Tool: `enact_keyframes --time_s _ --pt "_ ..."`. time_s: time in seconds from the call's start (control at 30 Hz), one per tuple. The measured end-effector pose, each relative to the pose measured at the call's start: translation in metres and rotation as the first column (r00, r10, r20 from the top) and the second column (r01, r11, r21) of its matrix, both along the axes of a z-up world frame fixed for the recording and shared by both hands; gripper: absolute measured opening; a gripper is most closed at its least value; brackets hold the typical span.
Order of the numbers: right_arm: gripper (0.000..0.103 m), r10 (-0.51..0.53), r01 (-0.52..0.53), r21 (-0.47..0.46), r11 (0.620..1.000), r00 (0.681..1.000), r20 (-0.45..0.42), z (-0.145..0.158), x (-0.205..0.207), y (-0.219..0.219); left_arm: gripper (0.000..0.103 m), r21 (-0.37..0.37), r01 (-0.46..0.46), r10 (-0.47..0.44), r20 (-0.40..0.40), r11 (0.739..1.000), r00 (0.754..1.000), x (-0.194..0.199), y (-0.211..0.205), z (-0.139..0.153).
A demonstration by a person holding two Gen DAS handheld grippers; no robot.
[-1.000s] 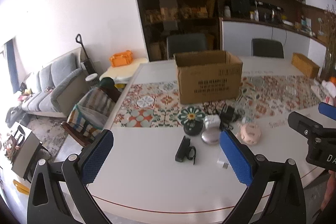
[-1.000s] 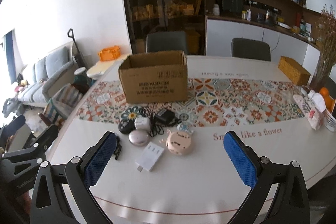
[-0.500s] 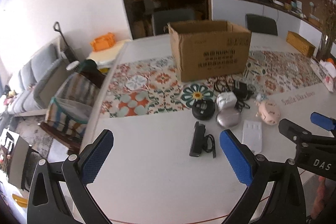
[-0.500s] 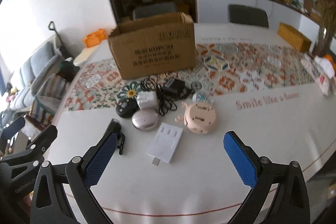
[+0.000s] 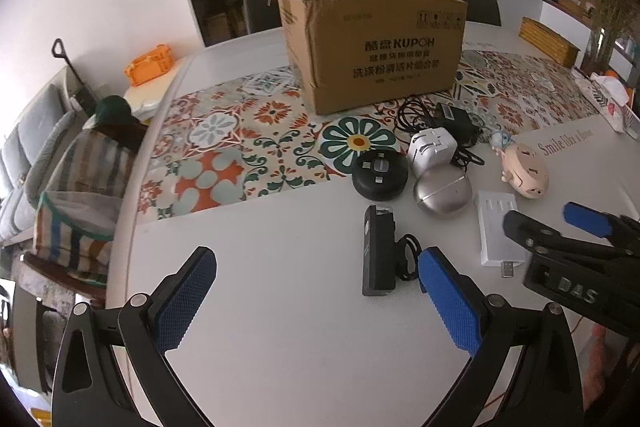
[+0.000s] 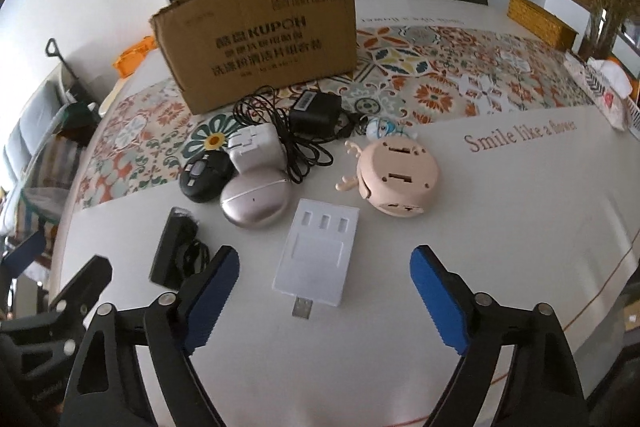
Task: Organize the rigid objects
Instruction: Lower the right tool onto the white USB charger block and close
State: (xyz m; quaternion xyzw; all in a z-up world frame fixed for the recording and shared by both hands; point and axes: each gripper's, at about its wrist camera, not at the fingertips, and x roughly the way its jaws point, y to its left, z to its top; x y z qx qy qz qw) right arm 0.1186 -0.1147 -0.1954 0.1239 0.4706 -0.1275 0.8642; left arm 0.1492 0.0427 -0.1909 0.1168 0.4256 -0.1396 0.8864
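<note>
Both grippers over the near edge of the white table, nothing held. Left gripper spread wide, pads blue and textured, empty table between them. Right gripper also spread wide, hovering w/ the white USB hub lying roughly between its fingertips – not touching it as far as I can tell. Hub's USB plug points toward the camera.

Items clustered mid-table, in front of the cardboard box:
- black rectangular device w/ a looped strap, flat on the table, just beside the left gripper's right pad in left wrist view
- black round puck, sits on the edge of the patterned runner
- silver oval case, touching the puck and the white adapter cube behind it
- black power brick w/ tangled cable, right in front of the box
- pink round gadget w/ antler-like bits, right of the hub, apart from it
- small blue/white figure just behind the pink gadget – too small to ID

Box is open-topped, upright on the runner, inside not visible. Right gripper's body shows at right edge of left wrist view, over the hub. Wicker basket far right on the table, well apart from the cluster.
</note>
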Motion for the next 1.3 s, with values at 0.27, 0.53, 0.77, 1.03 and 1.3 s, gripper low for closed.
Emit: enact_keyframes --time_s 0.27,0.53,0.77,1.03,1.3 --pt "0.073 -0.045 0.047 0.027 0.999 0.997 -0.065 -0.031 0.021 -0.001 0.103 0.002 0.043 -0.042 -0.032 0.999 0.999 0.014 -0.002 -0.019" --pt "0.066 -0.06 0.063 0.02 0.998 0.993 -0.104 -0.046 0.034 0.003 0.103 0.005 0.065 -0.064 -0.044 0.998 0.997 0.021 -0.003 -0.024" --pt "0.06 -0.076 0.077 0.001 0.997 0.991 -0.114 -0.053 0.039 0.003 0.103 -0.003 0.061 -0.061 -0.049 0.998 0.997 0.022 -0.004 -0.026" --pt "0.05 -0.035 0.033 -0.024 0.999 0.994 -0.107 -0.052 0.035 0.002 0.103 0.007 0.049 -0.048 -0.058 0.999 0.997 0.015 -0.014 -0.028" --pt "0.049 0.054 -0.046 0.059 0.997 0.988 -0.143 -0.046 0.029 -0.01 0.103 0.019 -0.004 0.005 -0.049 1.0 0.999 0.012 -0.023 -0.028"
